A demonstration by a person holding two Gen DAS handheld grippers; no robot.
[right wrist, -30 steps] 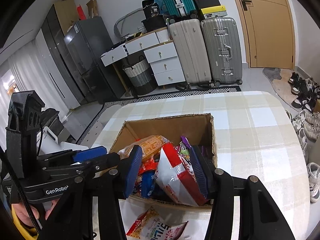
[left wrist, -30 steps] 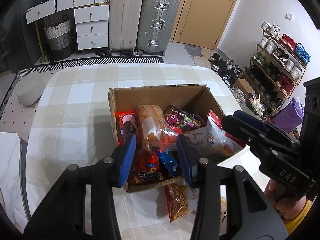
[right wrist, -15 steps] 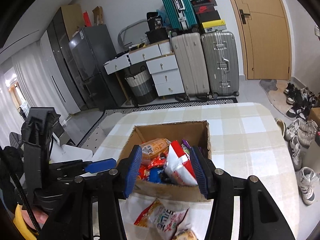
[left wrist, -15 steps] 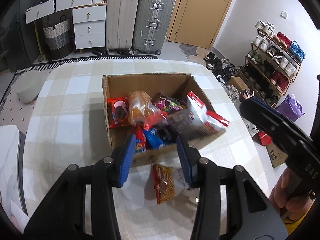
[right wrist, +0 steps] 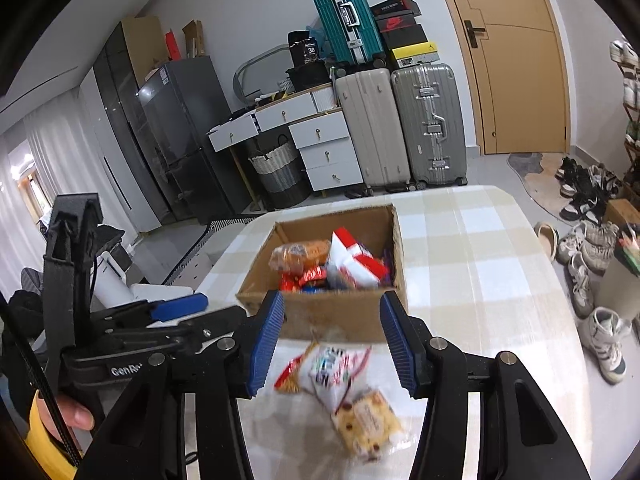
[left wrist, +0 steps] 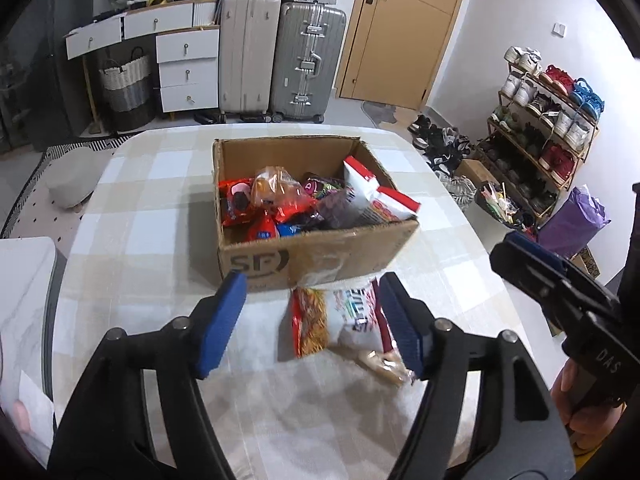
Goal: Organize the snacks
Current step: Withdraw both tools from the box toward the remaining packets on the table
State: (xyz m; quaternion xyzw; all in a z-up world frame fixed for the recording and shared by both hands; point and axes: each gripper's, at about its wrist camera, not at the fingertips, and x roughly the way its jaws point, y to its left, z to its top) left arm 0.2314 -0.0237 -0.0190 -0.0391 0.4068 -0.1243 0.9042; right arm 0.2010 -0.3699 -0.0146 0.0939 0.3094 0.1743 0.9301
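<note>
A cardboard box [left wrist: 320, 256] [right wrist: 332, 316] stands on the checked tablecloth [left wrist: 160, 240], filled with several snack bags; a white-and-red bag [left wrist: 372, 200] leans over its right rim. Loose on the cloth in front of the box lie a red-orange packet [left wrist: 308, 320], a white packet [left wrist: 352, 316] [right wrist: 332, 368] and a biscuit packet [right wrist: 366, 420]. My left gripper [left wrist: 312, 308] hovers over these packets with its jaws opening, and its pads touch nothing. My right gripper [right wrist: 332, 332] is open above the same packets, holding nothing. It also shows at the right of the left wrist view as the right gripper [left wrist: 552, 280].
The table's rounded edges fall off on the left and right. A white marble-look surface [left wrist: 24, 300] lies near the left. Beyond stand suitcases [left wrist: 280, 56], white drawers [left wrist: 188, 68], a door [left wrist: 404, 28], and a shoe rack [left wrist: 548, 120] with shoes on the floor.
Both grippers have pulled back from over the box toward the near side of the table. The left jaws have spread wider. The loose packets in front of the box are now fully in view.
</note>
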